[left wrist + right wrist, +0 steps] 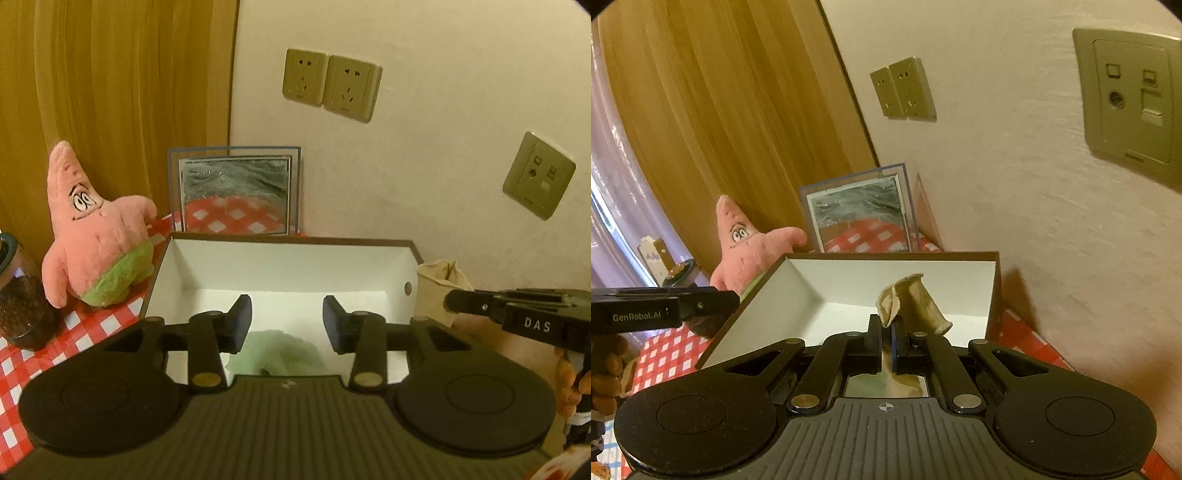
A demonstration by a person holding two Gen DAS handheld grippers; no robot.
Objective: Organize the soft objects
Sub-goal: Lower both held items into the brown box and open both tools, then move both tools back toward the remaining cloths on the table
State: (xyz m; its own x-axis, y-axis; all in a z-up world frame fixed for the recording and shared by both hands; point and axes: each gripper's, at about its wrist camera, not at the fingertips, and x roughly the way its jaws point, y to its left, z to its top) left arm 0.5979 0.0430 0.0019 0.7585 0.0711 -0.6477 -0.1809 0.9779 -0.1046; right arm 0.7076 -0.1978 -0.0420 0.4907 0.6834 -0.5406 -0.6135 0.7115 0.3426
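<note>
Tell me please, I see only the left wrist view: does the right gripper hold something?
Observer: Yes. The right gripper is shut on a beige cloth.
Operator: How does the cloth sit in it?
Observer: It is pinched near its lower part; the rest stands folded above the fingertips, in front of the white box.
Operator: Is anything beyond the pink plush?
Observer: A small white carton stands left of the pink plush, by the curtain.
</note>
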